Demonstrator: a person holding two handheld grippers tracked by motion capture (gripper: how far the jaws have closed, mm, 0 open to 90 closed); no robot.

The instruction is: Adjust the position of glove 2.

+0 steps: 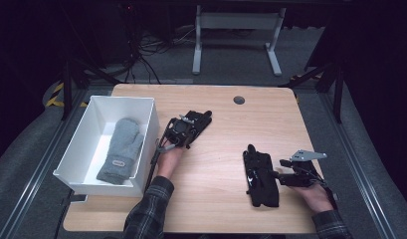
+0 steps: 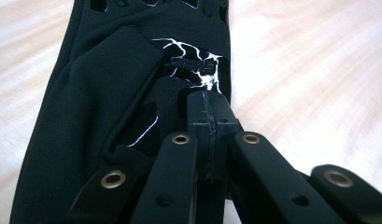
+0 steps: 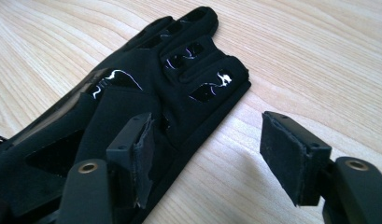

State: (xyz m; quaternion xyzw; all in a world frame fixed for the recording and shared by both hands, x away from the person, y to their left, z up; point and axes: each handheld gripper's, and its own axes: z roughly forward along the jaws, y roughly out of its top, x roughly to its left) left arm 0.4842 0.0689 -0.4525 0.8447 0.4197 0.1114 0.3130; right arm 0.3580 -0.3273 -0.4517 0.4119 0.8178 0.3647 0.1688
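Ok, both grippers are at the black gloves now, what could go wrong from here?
The left gripper is shut with its tips at the far glove; whether it pinches fabric is unclear, so a lift may come up empty.
The right gripper is open, one jaw over the edge of the near glove, the other over bare table; closing may just shove it sideways.

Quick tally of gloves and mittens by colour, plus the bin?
Black gloves with glossy lightning print: 2, one lying on the wooden table by the right gripper, one under the left gripper
Grey knitted mitten: 1, in the bin
White rectangular plastic bin: 1
Total: 4
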